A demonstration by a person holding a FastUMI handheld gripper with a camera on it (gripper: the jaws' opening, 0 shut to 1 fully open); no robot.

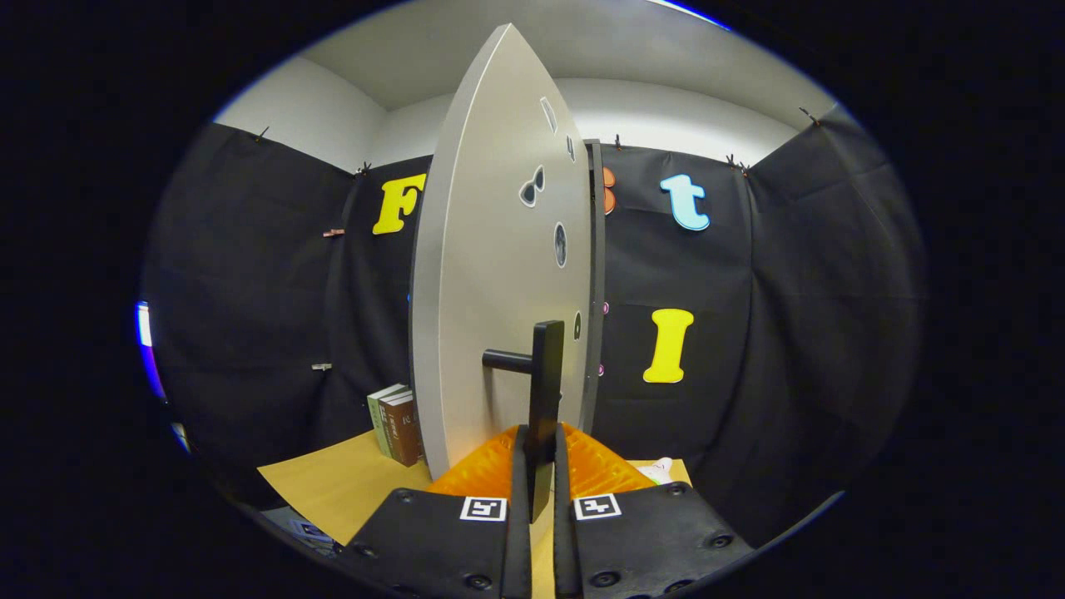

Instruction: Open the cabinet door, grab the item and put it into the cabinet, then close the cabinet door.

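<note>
Left of the door, a few books (pixel 395 423) stand upright on the tan bench (pixel 333 482), with bare surface in front of them. The cabinet door (pixel 491 274) stands swung out, seen nearly edge-on, its free edge toward the camera. The tool (pixel 539 466) is narrowed onto the door's dark bar handle (pixel 545 391), both fingers pressing its lower end. Right of the door lies open room before the cloth wall.
</note>
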